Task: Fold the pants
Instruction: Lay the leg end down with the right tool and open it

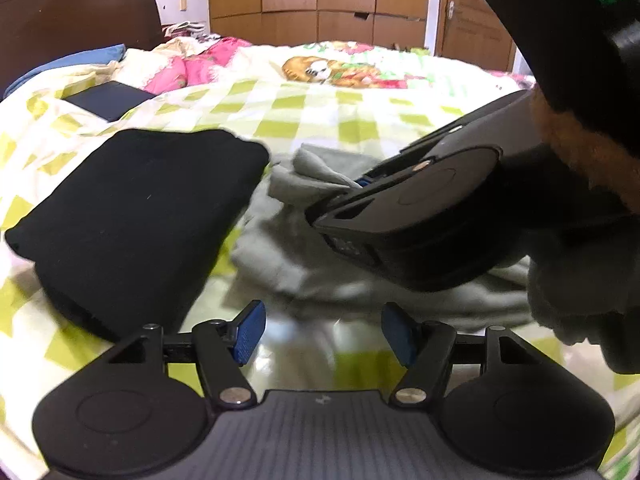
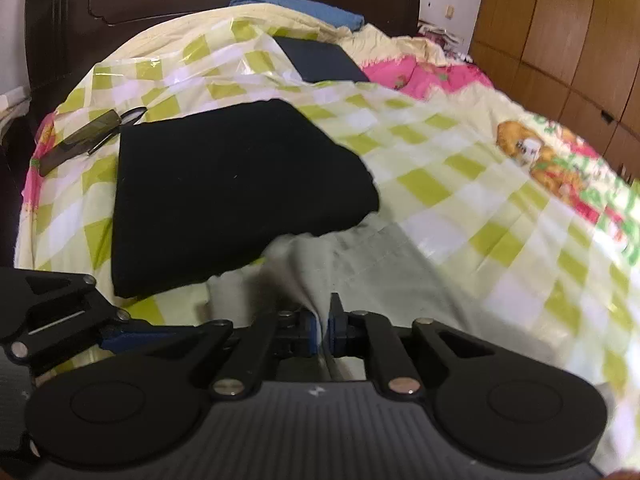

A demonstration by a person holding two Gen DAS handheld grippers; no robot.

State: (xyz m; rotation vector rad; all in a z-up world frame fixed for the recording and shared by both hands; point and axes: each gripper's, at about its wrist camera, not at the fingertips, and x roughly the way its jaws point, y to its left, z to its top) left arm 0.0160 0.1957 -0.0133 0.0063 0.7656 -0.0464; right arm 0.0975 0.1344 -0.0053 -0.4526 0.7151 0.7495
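Left claw [image 1: 323, 334], nearest: blue pads spread wide, empty, hovering over the bed [image 1: 280, 108] beside the grey pants [image 1: 304, 256]. Right claw [image 2: 323, 330]: pinched tight on a raised fold of those pants, which lie crumpled on the checked cover, touching the folded black garment [image 2: 224, 196]. Advice: the left should take a matching edge so the cloth lifts evenly. Count: two claws, one grey pants, one black bundle, one dark flat item [image 2: 320, 60].
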